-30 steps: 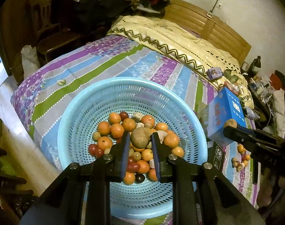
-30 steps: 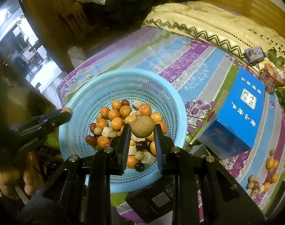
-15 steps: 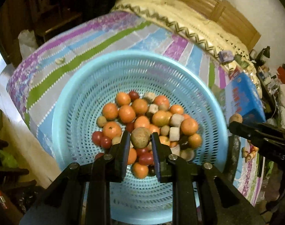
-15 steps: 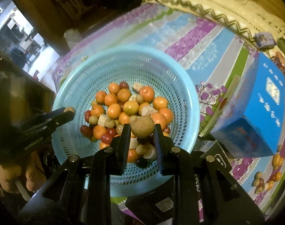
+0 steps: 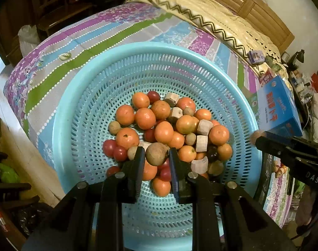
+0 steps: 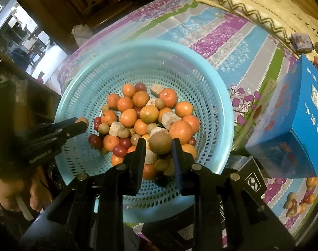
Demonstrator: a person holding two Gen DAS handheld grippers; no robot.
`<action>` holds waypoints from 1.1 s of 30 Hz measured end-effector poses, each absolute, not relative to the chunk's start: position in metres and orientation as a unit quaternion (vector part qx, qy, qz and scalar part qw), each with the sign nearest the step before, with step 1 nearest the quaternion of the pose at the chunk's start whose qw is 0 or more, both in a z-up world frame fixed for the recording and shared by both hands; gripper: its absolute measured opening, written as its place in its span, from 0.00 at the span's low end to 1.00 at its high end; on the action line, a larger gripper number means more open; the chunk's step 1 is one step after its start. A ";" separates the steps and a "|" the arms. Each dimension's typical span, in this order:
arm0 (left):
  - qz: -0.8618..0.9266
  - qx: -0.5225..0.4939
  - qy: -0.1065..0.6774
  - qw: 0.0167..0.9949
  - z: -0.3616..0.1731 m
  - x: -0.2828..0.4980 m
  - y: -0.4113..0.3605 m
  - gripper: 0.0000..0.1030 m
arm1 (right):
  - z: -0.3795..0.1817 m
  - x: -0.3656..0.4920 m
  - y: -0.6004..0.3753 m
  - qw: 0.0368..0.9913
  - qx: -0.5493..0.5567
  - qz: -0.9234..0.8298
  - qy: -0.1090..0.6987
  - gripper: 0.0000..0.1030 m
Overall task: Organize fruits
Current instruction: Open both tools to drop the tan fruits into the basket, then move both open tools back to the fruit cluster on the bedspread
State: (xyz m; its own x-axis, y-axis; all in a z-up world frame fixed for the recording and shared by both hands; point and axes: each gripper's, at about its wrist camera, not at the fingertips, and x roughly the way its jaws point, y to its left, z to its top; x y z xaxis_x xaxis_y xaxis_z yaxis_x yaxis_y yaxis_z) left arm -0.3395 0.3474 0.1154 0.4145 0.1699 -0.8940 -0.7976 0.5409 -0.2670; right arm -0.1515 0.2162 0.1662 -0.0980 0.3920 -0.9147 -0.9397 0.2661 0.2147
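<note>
Fruits: a round brown fruit (image 5: 156, 153) is pinched between the two fingers of the left claw (image 5: 156, 156), closed snugly on it, above the near side of a pile of fruit (image 5: 167, 133) in a light blue plastic basket (image 5: 79, 108). The right claw (image 6: 160, 146) is closed the same way on another brown fruit (image 6: 160, 143), also over the basket (image 6: 219, 108). From the right wrist camera the left claw (image 6: 81, 123) shows at the basket's left rim, with the hand (image 6: 18, 190) holding it below. From the left wrist camera the right claw (image 5: 256, 139) shows at the basket's right rim. The pile holds small oranges, dark red fruit, small brown fruit and pale cut chunks. The basket rests on a bed (image 5: 100, 33) with a striped purple, blue and green cover. Beside the basket on the right stands a blue box (image 6: 301, 125), and near it a small heap of loose fruit (image 6: 299, 200) lies on the cover. A cream quilt (image 5: 202, 14) with a zigzag edge lies further back
</note>
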 end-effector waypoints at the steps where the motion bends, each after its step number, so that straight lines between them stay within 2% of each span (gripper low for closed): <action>1: 0.318 -0.357 0.440 0.760 0.115 -0.339 0.347 0.31 | 0.166 -0.151 0.217 0.615 -0.271 0.541 0.505 0.26; 3: 0.321 -0.354 0.440 0.760 0.116 -0.338 0.347 0.43 | 0.167 -0.151 0.218 0.616 -0.268 0.541 0.505 0.29; 5: 0.325 -0.354 0.438 0.760 0.116 -0.339 0.348 0.47 | 0.169 -0.150 0.217 0.620 -0.264 0.542 0.503 0.47; 6: 0.328 -0.354 0.438 0.759 0.115 -0.339 0.348 0.49 | 0.170 -0.151 0.217 0.622 -0.264 0.541 0.500 0.49; 15: 0.326 -0.354 0.432 0.763 0.117 -0.337 0.345 0.51 | 0.181 -0.149 0.205 0.630 -0.239 0.558 0.484 0.49; 19: 0.340 -0.329 0.399 0.786 0.129 -0.335 0.334 0.60 | 0.202 -0.163 0.156 0.693 -0.231 0.563 0.386 0.50; 20: 0.346 -0.312 0.385 0.796 0.134 -0.334 0.327 0.62 | 0.204 -0.167 0.134 0.713 -0.224 0.558 0.360 0.53; 21: 0.348 -0.296 0.367 0.810 0.141 -0.332 0.318 0.69 | 0.204 -0.168 0.116 0.728 -0.216 0.553 0.343 0.57; 22: 0.347 -0.284 0.353 0.821 0.147 -0.329 0.310 0.75 | 0.203 -0.169 0.097 0.744 -0.206 0.544 0.328 0.66; 23: 0.343 -0.267 0.334 0.836 0.156 -0.324 0.296 0.75 | 0.198 -0.168 0.071 0.764 -0.192 0.528 0.316 0.73; 24: 0.337 -0.253 0.323 0.848 0.162 -0.320 0.285 0.75 | 0.194 -0.166 0.054 0.777 -0.183 0.516 0.311 0.74; 28: 0.278 -0.199 0.293 0.893 0.190 -0.290 0.228 0.78 | 0.161 -0.143 -0.021 0.817 -0.158 0.448 0.327 0.74; 33: 0.180 -0.141 0.267 0.936 0.214 -0.245 0.140 0.84 | 0.116 -0.103 -0.104 0.840 -0.121 0.355 0.392 0.74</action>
State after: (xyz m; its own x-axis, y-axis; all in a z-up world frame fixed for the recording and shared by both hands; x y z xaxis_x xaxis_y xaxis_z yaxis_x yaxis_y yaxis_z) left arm -0.2450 0.1397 0.2142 0.7930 0.2609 -0.5505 -0.4117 0.8956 -0.1687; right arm -0.1030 -0.1040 0.1164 0.4403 0.5012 -0.7449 -0.6913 0.7187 0.0750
